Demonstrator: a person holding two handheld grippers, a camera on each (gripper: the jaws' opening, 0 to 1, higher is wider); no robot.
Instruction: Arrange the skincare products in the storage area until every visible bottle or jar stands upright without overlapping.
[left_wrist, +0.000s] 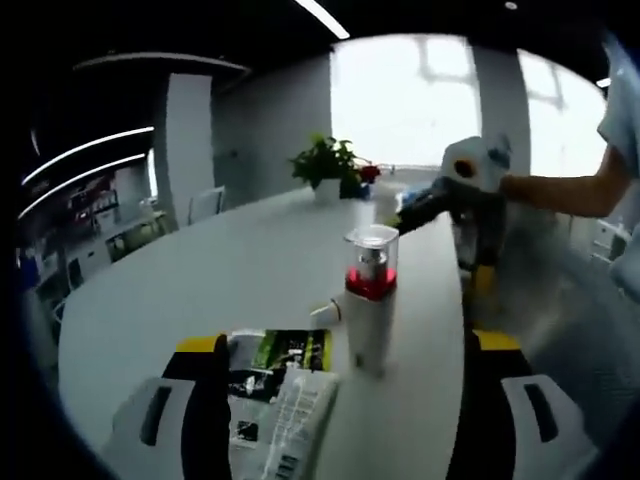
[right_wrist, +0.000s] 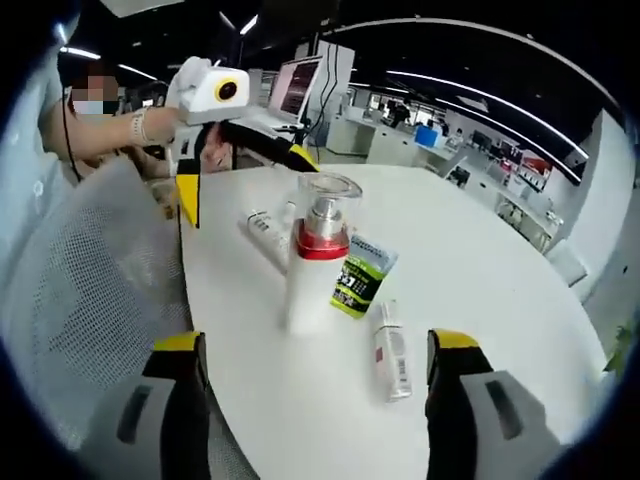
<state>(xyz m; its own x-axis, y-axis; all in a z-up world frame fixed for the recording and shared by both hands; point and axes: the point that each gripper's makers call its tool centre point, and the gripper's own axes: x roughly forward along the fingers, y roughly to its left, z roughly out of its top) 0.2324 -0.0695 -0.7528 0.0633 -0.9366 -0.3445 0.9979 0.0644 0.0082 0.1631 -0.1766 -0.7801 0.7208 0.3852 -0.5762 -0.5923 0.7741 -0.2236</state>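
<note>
This is an open-plan office. A large rounded white tabletop fills the middle of the room, with a mesh-backed office chair pulled up at its 9 o'clock edge. Rows of desks with a lit computer monitor stretch toward 12 o'clock under long ceiling strip lights. In the left gripper view, a potted plant stands before broad bright windows.

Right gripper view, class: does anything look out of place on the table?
Yes. Only the pump bottle stands upright. The green tube beside it, a small white tube and another white tube lie flat on the table.
</note>
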